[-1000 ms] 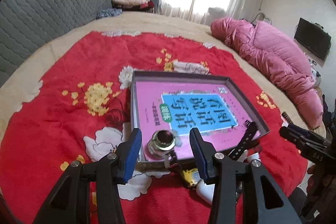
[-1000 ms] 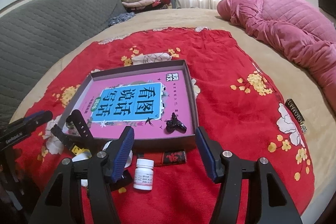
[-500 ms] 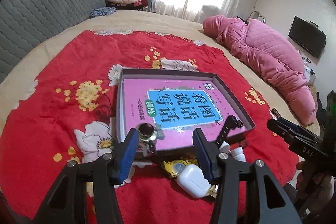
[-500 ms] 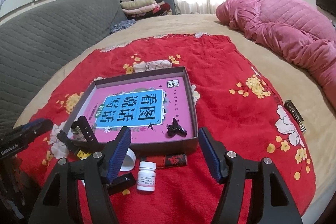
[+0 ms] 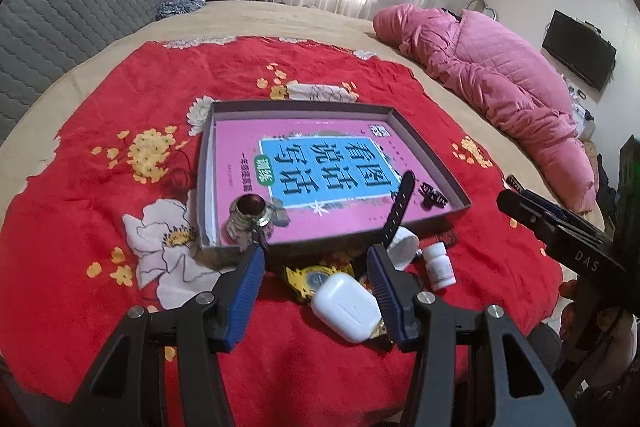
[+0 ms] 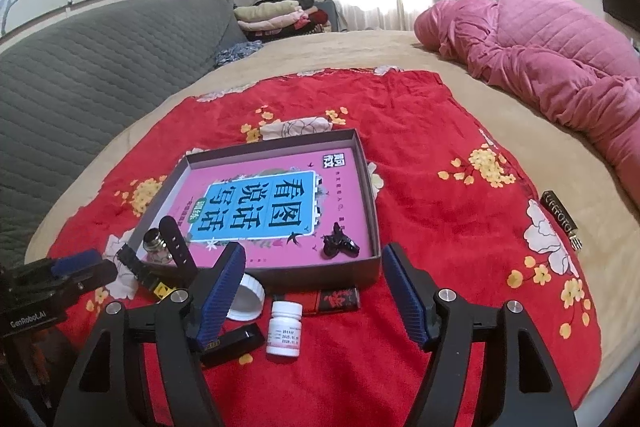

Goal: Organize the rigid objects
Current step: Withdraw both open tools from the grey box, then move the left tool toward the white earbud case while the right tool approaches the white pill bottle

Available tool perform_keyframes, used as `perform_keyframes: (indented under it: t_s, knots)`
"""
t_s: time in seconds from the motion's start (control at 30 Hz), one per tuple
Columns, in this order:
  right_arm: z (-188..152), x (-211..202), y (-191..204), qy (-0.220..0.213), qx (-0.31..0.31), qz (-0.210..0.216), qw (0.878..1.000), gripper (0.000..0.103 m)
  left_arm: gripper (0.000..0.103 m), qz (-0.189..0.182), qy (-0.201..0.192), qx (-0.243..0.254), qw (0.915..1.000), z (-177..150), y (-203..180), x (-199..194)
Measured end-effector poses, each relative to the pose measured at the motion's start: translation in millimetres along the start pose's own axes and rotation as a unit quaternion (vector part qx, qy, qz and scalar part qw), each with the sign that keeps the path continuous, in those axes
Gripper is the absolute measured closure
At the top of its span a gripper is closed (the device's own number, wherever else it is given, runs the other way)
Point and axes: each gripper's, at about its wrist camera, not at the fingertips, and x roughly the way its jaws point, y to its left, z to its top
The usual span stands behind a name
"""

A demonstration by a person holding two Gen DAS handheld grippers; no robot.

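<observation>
On the bed's red blanket [image 5: 100, 195] lay the shallow box [image 5: 424, 151], a pink book [image 5: 240, 147] flat inside it. Your left gripper [image 5: 316, 291] hovered just short of the box's near wall, fingers [image 5: 246, 291] spread wide and gripping nothing. Between them sat a white earbud case [image 5: 346, 307] beside a yellow watch [image 5: 316, 277]. A metal fitting [image 5: 250, 215] stood in the box's near left corner; a black clip [image 6: 340, 245] lay in the near right corner. A black strap [image 5: 398, 207] leaned over the near wall. Your right gripper [image 6: 316, 291] also hung released, above a white pill bottle [image 6: 285, 327], with a white cap [image 6: 248, 297] and a red lighter [image 6: 334, 301] close by on the blanket.
</observation>
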Motion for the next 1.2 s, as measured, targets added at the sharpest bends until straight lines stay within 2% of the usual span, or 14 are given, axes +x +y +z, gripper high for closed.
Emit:
perform_keyframes:
  t_s: [0.47, 0.97, 1.2]
  knots:
    - [-29, 2, 17, 0.04, -0.022, 0.019, 0.999, 0.03, 0.05, -0.004, 0.045, 0.008, 0.9989, -14, -7, 10]
    - [-46, 17, 21, 0.079, -0.037, 0.006, 0.996, 0.03, 0.05, -0.002, 0.085, 0.023, 0.9961, -27, -16, 25]
    - [-48, 21, 16, 0.089, -0.03, 0.002, 0.996, 0.03, 0.05, -0.018, 0.092, 0.051, 0.9943, -32, -30, 27]
